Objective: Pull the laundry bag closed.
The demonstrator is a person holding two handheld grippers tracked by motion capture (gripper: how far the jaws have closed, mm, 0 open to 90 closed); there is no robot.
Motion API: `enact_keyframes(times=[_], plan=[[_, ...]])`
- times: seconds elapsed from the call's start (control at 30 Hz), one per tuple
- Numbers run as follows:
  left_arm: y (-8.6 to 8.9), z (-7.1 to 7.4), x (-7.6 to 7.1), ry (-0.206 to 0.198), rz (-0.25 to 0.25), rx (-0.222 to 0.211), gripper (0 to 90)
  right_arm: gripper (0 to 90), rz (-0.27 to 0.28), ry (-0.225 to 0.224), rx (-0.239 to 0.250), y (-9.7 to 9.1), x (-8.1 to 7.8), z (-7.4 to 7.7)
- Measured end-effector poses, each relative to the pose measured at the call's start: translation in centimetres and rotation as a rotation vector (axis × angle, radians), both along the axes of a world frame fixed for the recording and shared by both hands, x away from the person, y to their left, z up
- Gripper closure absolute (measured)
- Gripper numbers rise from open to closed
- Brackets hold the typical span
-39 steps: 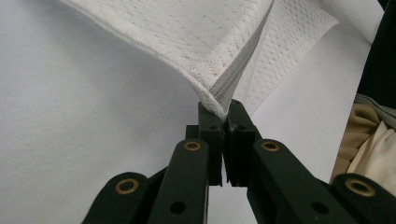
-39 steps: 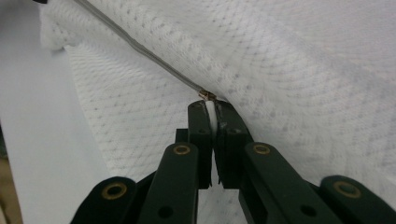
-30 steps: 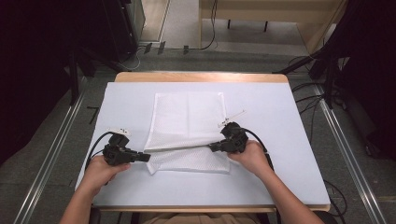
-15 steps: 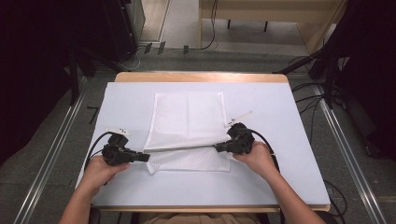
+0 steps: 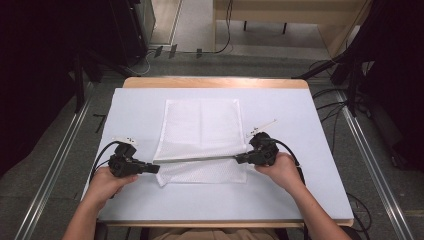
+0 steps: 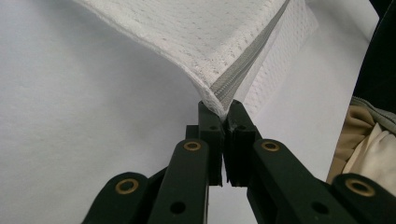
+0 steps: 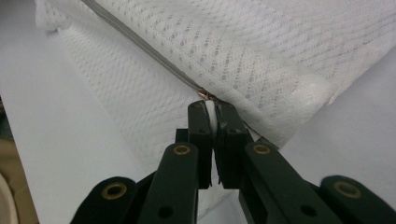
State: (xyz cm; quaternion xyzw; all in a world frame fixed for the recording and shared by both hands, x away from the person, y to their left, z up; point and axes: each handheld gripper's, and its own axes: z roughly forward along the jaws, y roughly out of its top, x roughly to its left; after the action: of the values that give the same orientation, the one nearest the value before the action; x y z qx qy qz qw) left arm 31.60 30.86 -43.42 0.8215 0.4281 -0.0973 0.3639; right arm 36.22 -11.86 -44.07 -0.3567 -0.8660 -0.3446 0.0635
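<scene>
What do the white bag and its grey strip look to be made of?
The mesh bag looks like soft white synthetic netting, matte, with tiny regular holes. The zipper is grey woven tape with fine teeth, probably plastic. Its pull tab glints coppery, likely metal.

There is 1 white mesh bag (image 5: 200, 135) lying on 1 table (image 5: 300, 200), with 1 grey zipper (image 5: 197, 159) running along the bag's raised near edge. The table carries 1 pale sheet (image 5: 135, 107) beneath the bag. 2 grippers are at work: 1 left gripper (image 5: 152, 168) at the zipper's left end and 1 right gripper (image 5: 240, 159) at the zipper's right end, each with 2 black jaws pinched on the fabric. 2 hands hold them, 1 per gripper, at the side of the bag nearest the person. 2 cables trail from the grippers, 1 each. 2 metal rails flank the table, 1 on either side of it.
</scene>
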Motion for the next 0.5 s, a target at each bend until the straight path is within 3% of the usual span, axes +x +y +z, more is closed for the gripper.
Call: enact_keyframes(times=[0.5], plan=[[-0.3, -0.1, 0.0, -0.001, -0.024, -0.003, 88.0, 87.6, -0.001, -0.008, -0.011, -1.3, -0.3, 0.1]])
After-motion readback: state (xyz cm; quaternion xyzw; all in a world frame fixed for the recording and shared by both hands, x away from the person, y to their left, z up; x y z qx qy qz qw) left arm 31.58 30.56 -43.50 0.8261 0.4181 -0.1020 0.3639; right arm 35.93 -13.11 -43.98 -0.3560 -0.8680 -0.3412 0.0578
